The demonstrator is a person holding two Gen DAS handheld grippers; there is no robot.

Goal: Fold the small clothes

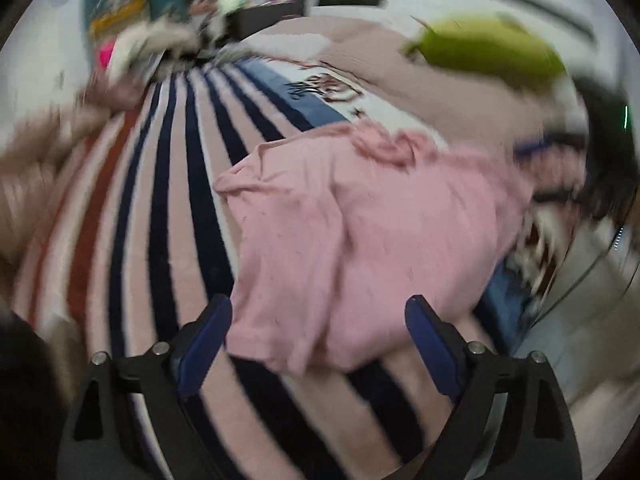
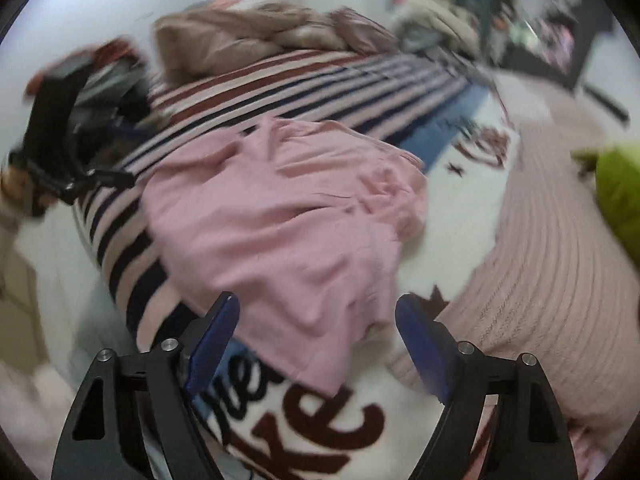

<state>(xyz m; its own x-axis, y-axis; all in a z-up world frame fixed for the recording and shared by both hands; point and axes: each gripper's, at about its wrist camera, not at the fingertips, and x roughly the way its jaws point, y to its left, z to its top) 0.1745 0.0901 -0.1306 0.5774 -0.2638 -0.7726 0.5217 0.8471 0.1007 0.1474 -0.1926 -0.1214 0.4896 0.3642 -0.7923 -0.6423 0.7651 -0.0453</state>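
Observation:
A small pink shirt (image 1: 352,232) lies loosely folded and wrinkled on a striped blanket (image 1: 172,184) on a bed. My left gripper (image 1: 318,336) is open and empty, its blue pads on either side of the shirt's near hem, above it. My right gripper (image 2: 318,328) is open and empty over the opposite near edge of the same shirt (image 2: 280,224). The left gripper (image 2: 60,148) also shows at the far left of the right wrist view. Both views are motion blurred.
A green cushion (image 1: 488,52) lies at the back right on a ribbed pink cover (image 2: 552,272). A white blanket with dark lettering (image 2: 304,432) lies under the shirt's edge. A heap of beige bedding (image 2: 256,36) sits at the bed's far end.

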